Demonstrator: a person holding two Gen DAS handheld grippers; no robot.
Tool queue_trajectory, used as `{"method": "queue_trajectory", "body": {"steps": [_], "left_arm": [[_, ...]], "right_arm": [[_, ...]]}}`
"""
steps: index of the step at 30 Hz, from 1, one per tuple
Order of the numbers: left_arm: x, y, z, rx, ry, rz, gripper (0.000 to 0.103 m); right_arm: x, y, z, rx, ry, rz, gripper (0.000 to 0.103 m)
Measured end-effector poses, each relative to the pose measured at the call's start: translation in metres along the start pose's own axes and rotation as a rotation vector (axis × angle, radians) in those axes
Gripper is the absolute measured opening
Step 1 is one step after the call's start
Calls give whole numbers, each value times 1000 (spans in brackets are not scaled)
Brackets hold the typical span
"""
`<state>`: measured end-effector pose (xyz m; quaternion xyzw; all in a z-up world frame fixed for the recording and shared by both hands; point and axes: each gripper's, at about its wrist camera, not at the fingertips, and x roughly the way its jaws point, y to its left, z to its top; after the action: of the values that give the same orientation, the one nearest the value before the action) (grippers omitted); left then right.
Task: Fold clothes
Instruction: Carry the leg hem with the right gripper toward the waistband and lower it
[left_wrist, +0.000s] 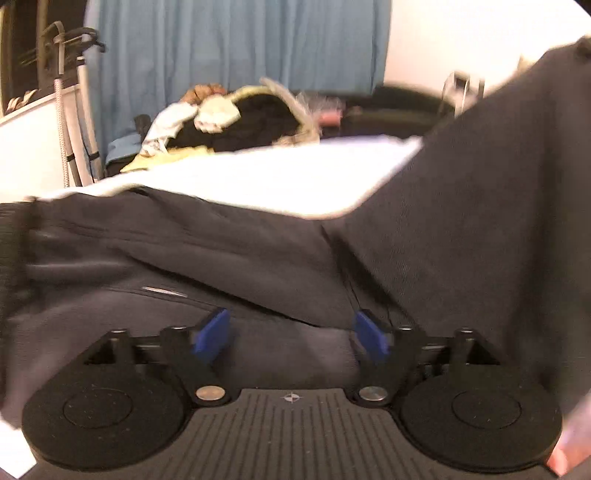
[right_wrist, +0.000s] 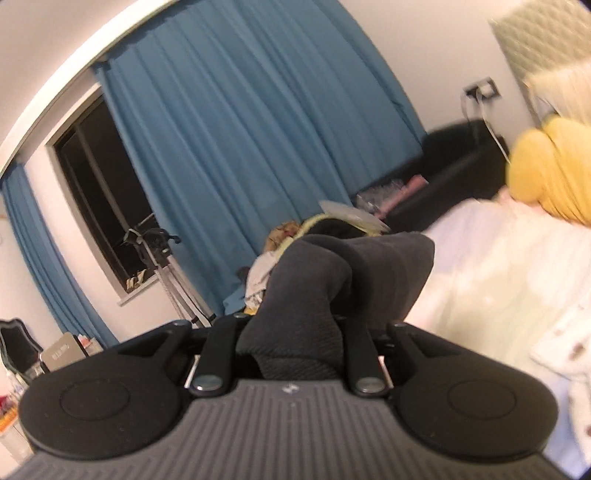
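My left wrist camera sits just behind my left gripper (left_wrist: 291, 334), tilted down and very near the dark garment (left_wrist: 184, 251) on the white bed (left_wrist: 266, 173). My right wrist camera sits behind my right gripper (right_wrist: 291, 332), facing almost level across the room, rolled to one side. Both views share the blue curtain (left_wrist: 236, 40), the clothes pile (left_wrist: 229, 118) and the bed beyond.
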<state>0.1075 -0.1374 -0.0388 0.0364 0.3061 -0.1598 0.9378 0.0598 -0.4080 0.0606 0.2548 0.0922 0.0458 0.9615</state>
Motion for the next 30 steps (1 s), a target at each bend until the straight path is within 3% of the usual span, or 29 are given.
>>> {"method": "queue_trajectory", "body": {"steps": [5, 7, 12, 16, 20, 22, 24, 28, 30], "left_arm": [[-83, 86, 10, -71, -133, 75, 91], [-109, 124, 9, -156, -205, 108, 93], [-133, 204, 4, -349, -348, 164, 93], [-129, 259, -8, -471, -402, 196, 93], [-119, 295, -26, -603, -388, 157, 93], [-115, 305, -31, -641, -372, 137, 93], [-116, 309, -32, -655, -368, 114, 93], [-125, 304, -30, -647, -401, 84, 93], [-131, 299, -31, -644, -413, 67, 93]], "right_arm": [[35, 80, -30, -111, -38, 58, 20], [51, 114, -48, -151, -44, 80, 20], [102, 203, -114, -323, 2, 153, 21], [148, 261, -195, -458, 129, 215, 21], [200, 284, -279, -554, 305, 211, 22], [216, 288, -303, -602, 325, 211, 25], [218, 288, -301, -598, 323, 224, 33], [201, 284, -271, -595, 376, 368, 70], [179, 280, -252, -616, 390, 456, 74]]}}
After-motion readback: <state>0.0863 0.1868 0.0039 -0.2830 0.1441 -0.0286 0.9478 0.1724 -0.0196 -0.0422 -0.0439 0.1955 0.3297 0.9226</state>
